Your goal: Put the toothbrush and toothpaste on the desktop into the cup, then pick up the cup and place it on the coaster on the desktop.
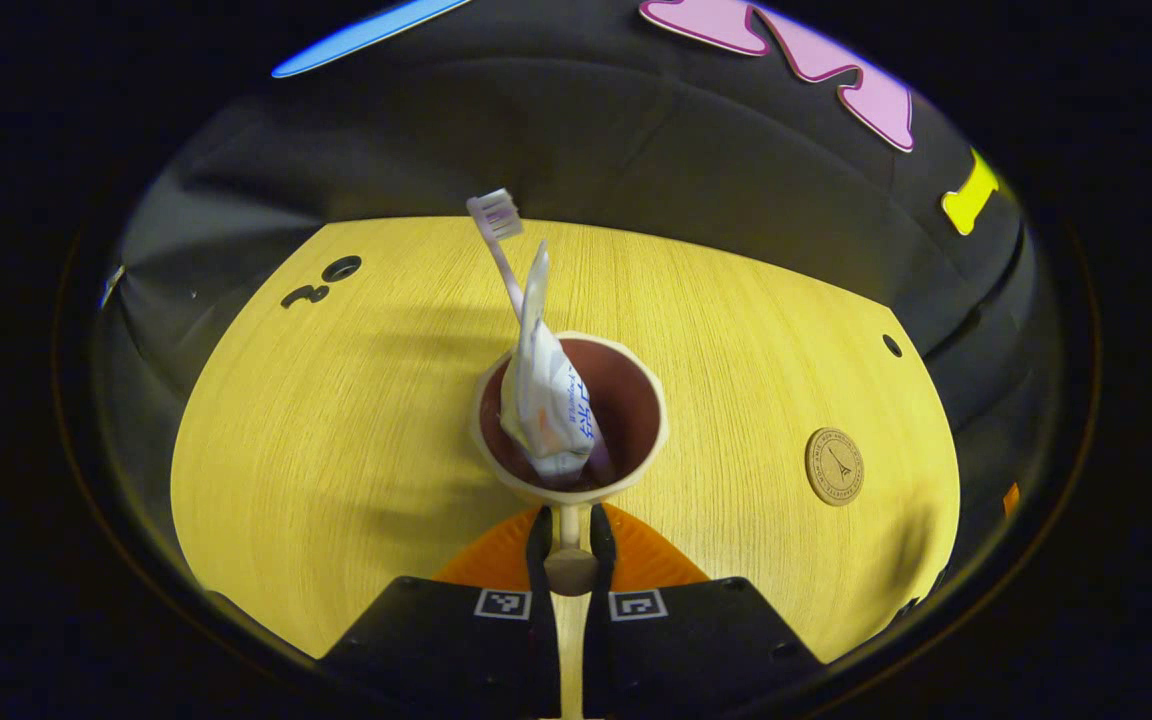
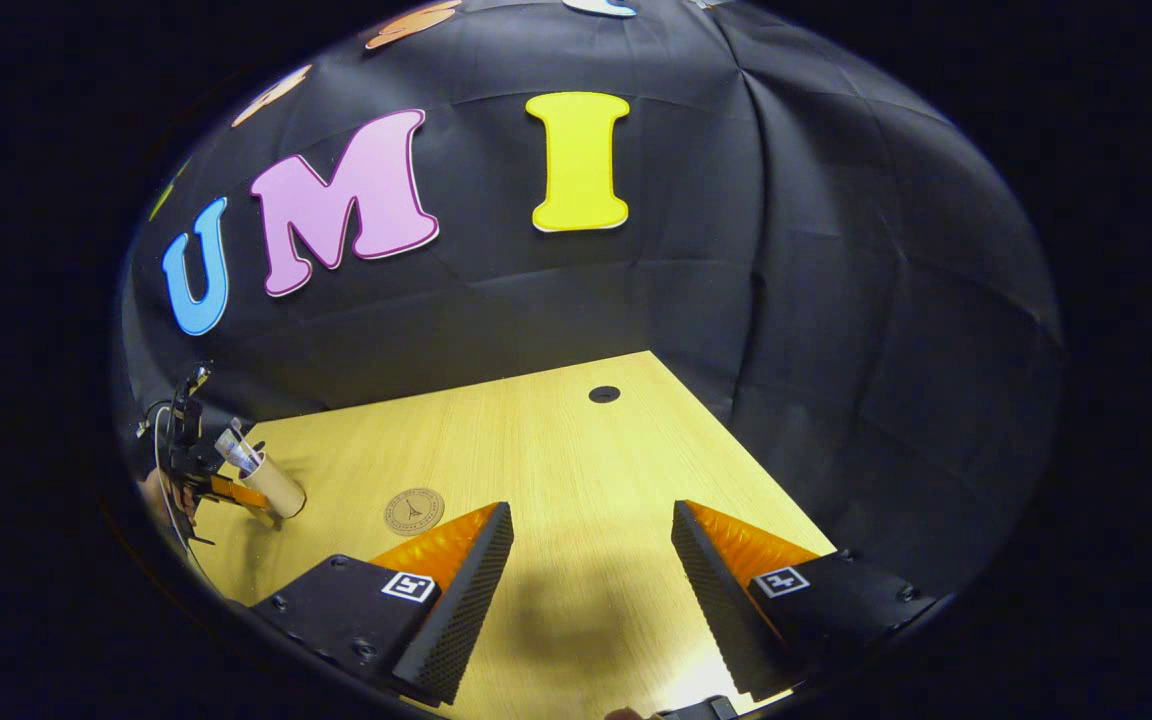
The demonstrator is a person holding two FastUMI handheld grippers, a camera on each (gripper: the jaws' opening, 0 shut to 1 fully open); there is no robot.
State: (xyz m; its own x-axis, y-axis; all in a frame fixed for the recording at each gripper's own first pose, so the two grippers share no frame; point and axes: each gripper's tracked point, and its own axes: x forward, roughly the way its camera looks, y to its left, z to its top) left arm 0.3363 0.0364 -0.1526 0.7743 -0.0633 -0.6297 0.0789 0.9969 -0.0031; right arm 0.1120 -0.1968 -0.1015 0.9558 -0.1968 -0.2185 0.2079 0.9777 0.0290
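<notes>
A cream cup with a brown inside holds a white toothpaste tube and a pale purple toothbrush, whose head sticks up above the rim. My left gripper is shut on the cup's handle, right behind the cup. A round brown coaster lies bare on the wooden desktop, to the right of the cup. In the right gripper view the cup leans in the far-off left gripper, left of the coaster. My right gripper hangs open over the desktop with nothing between its fingers.
The yellow wooden desktop has cable holes at the far left and far right. Black cloth walls close it in on all far sides. A hand holds the left gripper at the left edge of the right gripper view.
</notes>
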